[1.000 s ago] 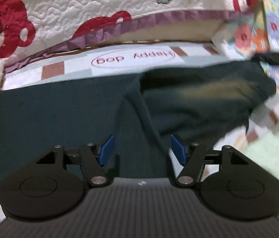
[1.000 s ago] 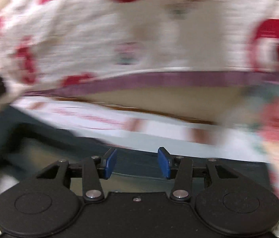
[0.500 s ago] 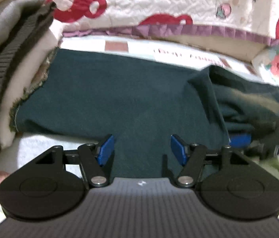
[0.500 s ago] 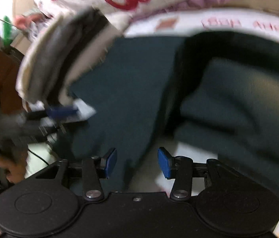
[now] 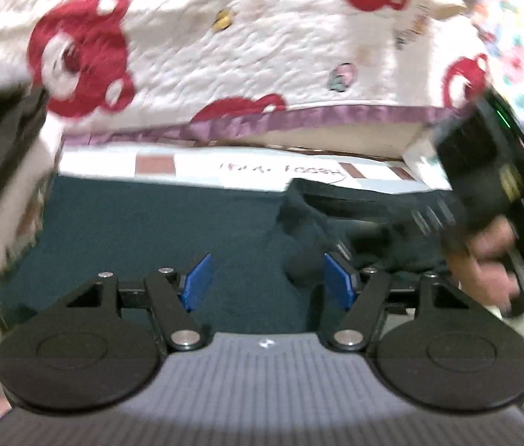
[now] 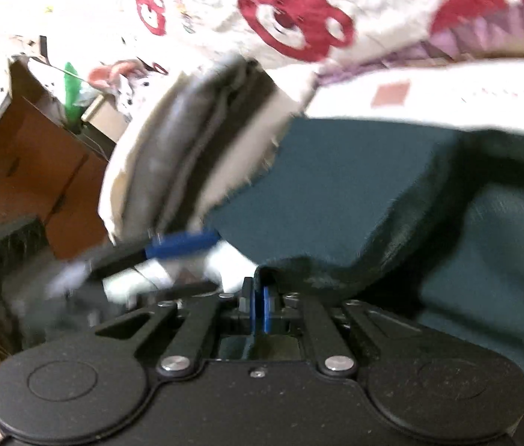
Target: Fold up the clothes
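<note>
A dark green garment [image 5: 157,226] lies spread on the bed; it also shows in the right wrist view [image 6: 336,186]. Its right part is bunched and partly folded over [image 5: 306,230]. My left gripper [image 5: 269,284] is open and empty just above the garment's near edge. My right gripper [image 6: 260,308] is shut on the garment's edge, a fold of dark cloth pinched between its blue pads. In the left wrist view the right gripper's body and the hand holding it [image 5: 492,223] are at the right, over the bunched cloth.
A stack of folded grey and white clothes [image 6: 191,156] lies left of the garment. A white quilt with red bears [image 5: 224,55] rises behind. Cardboard boxes [image 6: 27,160] stand beyond the bed's left side. A floral cloth [image 5: 522,37] is at the far right.
My right gripper has closed on the garment's edge; it was open half a second ago. My left gripper stays open and has shifted, with the right gripper now closer beside it.
</note>
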The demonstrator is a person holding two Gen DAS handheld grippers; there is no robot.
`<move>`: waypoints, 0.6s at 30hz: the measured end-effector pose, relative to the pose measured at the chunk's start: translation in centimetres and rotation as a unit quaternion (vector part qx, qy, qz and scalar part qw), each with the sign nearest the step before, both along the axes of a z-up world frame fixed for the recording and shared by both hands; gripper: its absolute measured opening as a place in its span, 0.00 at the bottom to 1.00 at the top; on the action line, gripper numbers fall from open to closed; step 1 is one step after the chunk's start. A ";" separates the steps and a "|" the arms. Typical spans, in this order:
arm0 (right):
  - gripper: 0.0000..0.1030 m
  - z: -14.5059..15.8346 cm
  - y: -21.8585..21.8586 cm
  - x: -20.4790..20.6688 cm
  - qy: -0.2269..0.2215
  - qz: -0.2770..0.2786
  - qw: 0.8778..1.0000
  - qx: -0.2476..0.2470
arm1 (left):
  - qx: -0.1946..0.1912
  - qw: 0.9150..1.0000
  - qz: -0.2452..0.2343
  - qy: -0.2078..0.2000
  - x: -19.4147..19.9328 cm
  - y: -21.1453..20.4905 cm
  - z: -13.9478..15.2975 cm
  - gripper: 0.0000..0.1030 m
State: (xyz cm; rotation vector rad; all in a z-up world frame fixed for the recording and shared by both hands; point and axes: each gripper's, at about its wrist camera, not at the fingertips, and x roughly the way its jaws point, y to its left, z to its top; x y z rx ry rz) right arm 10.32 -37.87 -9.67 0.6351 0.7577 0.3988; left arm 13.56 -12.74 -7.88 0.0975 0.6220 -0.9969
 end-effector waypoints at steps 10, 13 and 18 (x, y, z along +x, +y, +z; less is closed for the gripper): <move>0.06 5.8 0.7 5.2 -0.050 0.013 0.998 -0.035 | 0.040 0.996 0.013 -0.079 -1.2 -0.3 -0.5 0.81; 0.06 6.2 0.7 5.4 -0.059 0.010 0.998 -0.033 | 0.064 0.992 0.049 -0.097 -0.8 -1.0 -1.3 0.83; 0.06 6.5 0.5 5.4 -0.064 -0.003 0.998 -0.017 | 0.098 0.978 0.125 -0.137 0.1 -1.3 -2.0 0.84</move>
